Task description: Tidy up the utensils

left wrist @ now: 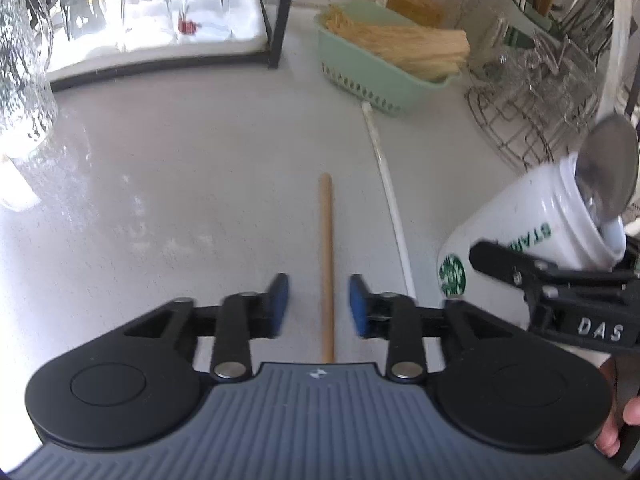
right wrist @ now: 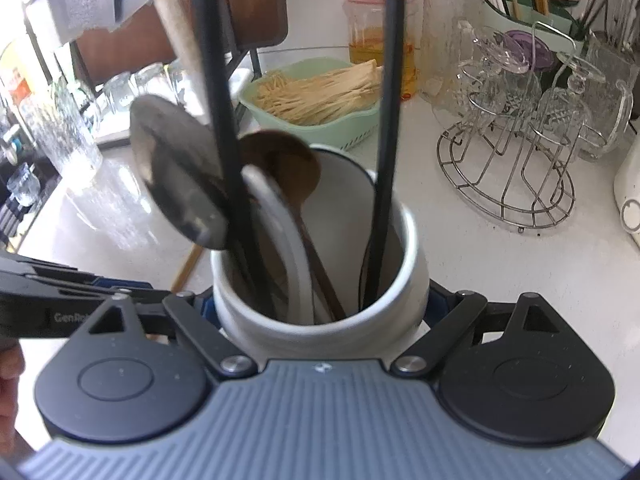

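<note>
Chopstick lies on the counter between your left gripper's parted pads, ungripped. Your right gripper clamps the tilted utensil cup; tip further and spoons may spill.

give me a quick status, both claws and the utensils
Left claw open, straddling wooden chopstick on the counter. Right claw shut on white cup, spoons inside. White chopstick lies alongside, not blocking.
</note>
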### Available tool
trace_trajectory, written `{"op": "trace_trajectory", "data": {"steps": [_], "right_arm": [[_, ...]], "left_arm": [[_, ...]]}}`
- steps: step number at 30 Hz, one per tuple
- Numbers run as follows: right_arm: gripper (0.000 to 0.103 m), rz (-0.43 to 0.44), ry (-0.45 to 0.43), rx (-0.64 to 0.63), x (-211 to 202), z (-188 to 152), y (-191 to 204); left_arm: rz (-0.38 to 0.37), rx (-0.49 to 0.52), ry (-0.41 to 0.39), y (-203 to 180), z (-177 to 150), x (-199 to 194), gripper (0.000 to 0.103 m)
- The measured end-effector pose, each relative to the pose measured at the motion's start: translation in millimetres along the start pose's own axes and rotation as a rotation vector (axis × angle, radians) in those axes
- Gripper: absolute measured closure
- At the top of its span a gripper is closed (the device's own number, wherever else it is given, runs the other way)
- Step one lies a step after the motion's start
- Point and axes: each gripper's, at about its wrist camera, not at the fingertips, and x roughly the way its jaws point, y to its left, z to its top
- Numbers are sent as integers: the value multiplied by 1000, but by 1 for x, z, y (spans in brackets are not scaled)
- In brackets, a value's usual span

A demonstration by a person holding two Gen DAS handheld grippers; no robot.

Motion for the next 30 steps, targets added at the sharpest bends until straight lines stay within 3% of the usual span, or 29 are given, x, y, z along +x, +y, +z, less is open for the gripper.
{"op": "trace_trajectory", "data": {"steps": [4,9,12,15,24,27,30], "right_arm": [[6,-5,-14,-28,-6,1,5],[6,-80,-65,-112,-20,-5,18],[7,-60,-71,-103,-28,-11,18],[13,-69,-59,-114,-31,-15,17],[13,-67,-68,-105,-33,-16,17],[13,-74,-71,-96,-33,-17,18],[13,-77,-78,-94,-33,-18,18]], "left_arm": [[-4,19,-19,-1,9,2,62],[-29,47,-28,-9,20,12,62],[-46,56,-25,-13,25,18,62],[-54,68,-20,-17,30,26,62],[-2,132,-40,-25,39,37,64],[29,169,-32,-30,42,40,71],[63,194,1,-33,48,41,87]]}}
